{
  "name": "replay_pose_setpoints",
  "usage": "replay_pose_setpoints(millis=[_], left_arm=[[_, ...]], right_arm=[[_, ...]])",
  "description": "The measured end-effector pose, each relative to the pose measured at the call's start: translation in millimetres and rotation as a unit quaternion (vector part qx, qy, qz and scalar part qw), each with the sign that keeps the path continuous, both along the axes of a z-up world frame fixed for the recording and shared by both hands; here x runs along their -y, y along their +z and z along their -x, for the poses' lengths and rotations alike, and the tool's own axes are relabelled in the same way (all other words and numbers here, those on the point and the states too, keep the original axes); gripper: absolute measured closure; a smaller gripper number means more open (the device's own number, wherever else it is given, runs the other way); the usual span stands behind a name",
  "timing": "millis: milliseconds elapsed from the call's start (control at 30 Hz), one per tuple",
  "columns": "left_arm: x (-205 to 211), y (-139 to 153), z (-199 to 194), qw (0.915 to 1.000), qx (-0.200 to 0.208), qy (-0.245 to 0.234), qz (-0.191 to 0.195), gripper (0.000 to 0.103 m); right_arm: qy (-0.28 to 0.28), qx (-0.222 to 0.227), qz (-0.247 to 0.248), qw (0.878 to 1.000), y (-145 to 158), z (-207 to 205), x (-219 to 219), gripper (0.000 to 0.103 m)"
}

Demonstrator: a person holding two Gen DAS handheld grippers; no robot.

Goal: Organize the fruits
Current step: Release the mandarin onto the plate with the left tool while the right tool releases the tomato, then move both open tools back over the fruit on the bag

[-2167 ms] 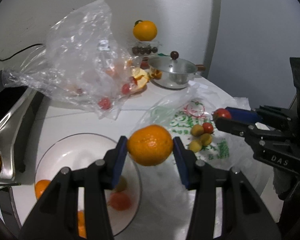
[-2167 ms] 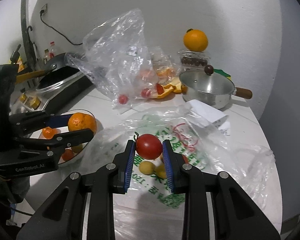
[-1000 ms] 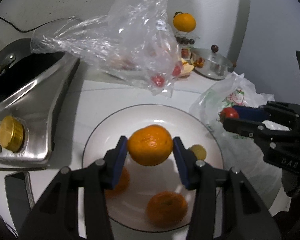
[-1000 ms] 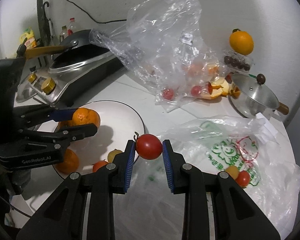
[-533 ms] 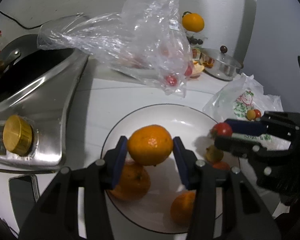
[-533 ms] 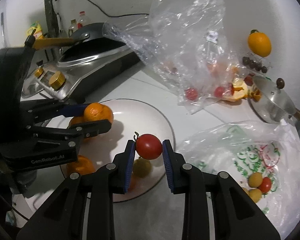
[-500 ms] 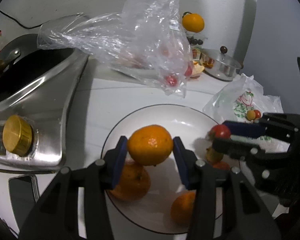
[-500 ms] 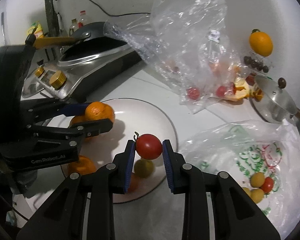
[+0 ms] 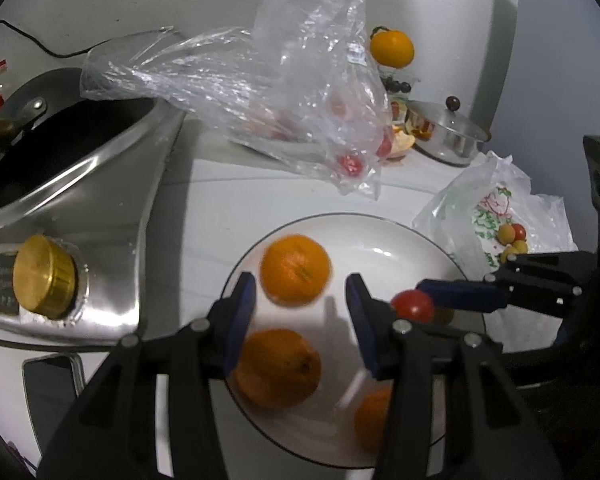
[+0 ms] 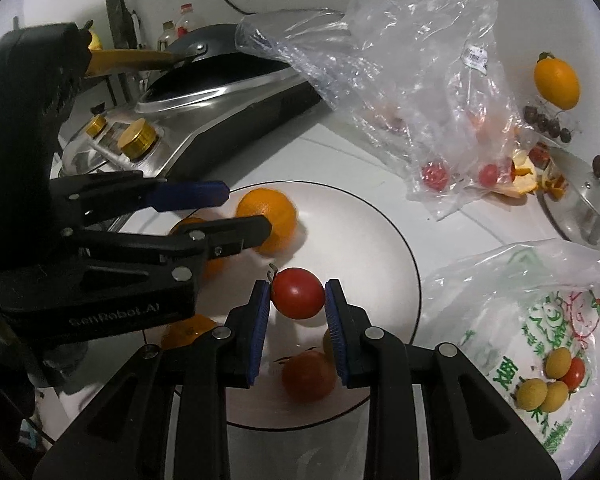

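Note:
A white plate [image 9: 380, 256] [image 10: 360, 240] lies below both grippers. My left gripper [image 9: 299, 280] [image 10: 246, 208] is open: the orange [image 9: 296, 268] [image 10: 268, 220] it carried is blurred just past its fingertips, low over the plate's far left part and clear of the right pad. Two more oranges [image 9: 278, 368] [image 9: 374, 416] rest on the plate nearer me. My right gripper [image 10: 298, 300] [image 9: 416, 312] is shut on a red tomato [image 10: 298, 294] [image 9: 412, 306], held over the plate's near right part. Beneath it lie a reddish fruit [image 10: 308, 376] and a small yellow one, half hidden.
A steel cooker with a dark wok [image 9: 60, 152] [image 10: 228, 80] stands left of the plate. A clear plastic bag [image 9: 284, 92] [image 10: 420, 80] rises behind it. At the right, a printed bag [image 10: 540, 340] holds several small fruits. A lidded pot [image 9: 448, 132] and an orange [image 9: 392, 48] stand at the back.
The orange has come out from between the left pads and moved forward, down toward the plate. The right gripper carried the tomato left, from over the printed bag to over the plate.

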State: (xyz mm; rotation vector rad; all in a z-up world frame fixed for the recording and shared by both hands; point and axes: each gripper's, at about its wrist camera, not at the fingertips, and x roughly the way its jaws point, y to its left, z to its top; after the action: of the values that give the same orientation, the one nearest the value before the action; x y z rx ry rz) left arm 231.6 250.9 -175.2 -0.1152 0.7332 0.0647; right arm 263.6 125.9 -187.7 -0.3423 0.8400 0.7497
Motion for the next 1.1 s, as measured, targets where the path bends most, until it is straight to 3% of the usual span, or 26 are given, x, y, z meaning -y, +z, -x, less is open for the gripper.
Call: replay_pose_setpoints(millis=[400, 567, 633, 733, 1100], left_arm=[[7.5, 9.3, 8.9, 0.9999, 0.009, 0.007, -0.008, 0.052], [14.7, 13.3, 11.3, 0.9998, 0.012, 0.008, -0.014, 0.05], [18.2, 14.9, 12.1, 0.9997, 0.014, 0.009, -0.016, 0.048], [22.7, 18.0, 12.9, 0.9997, 0.018, 0.011, -0.015, 0.037], [47.6, 24.5, 9.6, 0.9995, 0.021, 0.007, -0.025, 0.036]], right_arm=[[-0.008, 0.009, -0.006, 1.0, 9.0, 5.0, 8.2, 0.072], [-0.014, 0.014, -0.012, 1.0, 13.9, 8.2, 17.3, 0.064], [-0.017, 0.016, -0.014, 1.0, 15.9, 9.5, 21.6, 0.064], [-0.022, 0.02, -0.018, 0.999, 19.6, 10.6, 29.5, 0.064], [-0.05, 0.031, -0.028, 0.998, 28.7, 10.3, 66.5, 0.064]])
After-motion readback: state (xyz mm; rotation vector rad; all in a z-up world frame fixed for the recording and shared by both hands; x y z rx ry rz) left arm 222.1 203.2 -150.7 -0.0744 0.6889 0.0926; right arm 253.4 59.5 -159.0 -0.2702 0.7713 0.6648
